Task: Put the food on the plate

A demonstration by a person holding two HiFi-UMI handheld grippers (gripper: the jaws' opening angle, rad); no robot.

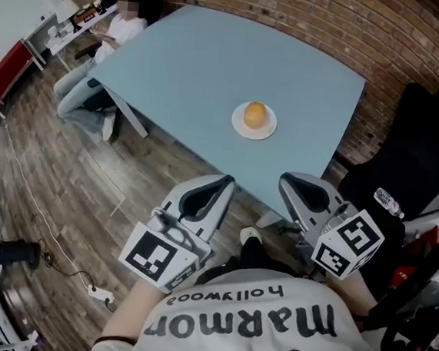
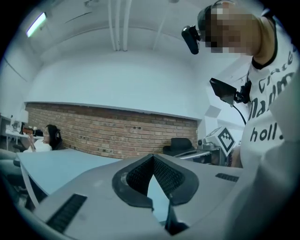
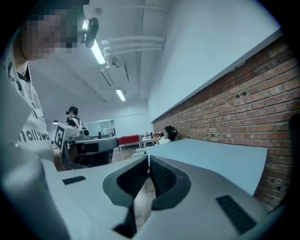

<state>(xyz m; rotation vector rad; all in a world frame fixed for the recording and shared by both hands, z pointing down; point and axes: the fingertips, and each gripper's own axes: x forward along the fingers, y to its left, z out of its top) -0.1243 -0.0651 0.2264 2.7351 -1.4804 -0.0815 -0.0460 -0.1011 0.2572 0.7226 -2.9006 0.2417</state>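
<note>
A round orange piece of food (image 1: 255, 114) sits on a small white plate (image 1: 239, 126) on the light blue table (image 1: 199, 69), toward its near right side. Both grippers hang below the table's near edge, over the floor and close to my body. My left gripper (image 1: 228, 180) points at the table with its jaws together and nothing between them; in the left gripper view its tips (image 2: 152, 157) meet. My right gripper (image 1: 285, 179) is likewise shut and empty, with its tips (image 3: 148, 158) touching. Neither gripper view shows the plate or the food.
A person (image 1: 118, 26) sits at the table's far left corner. Black chairs (image 1: 416, 143) stand to the right by the brick wall (image 1: 311, 25). A cable and power strip (image 1: 101, 294) lie on the wooden floor at the left.
</note>
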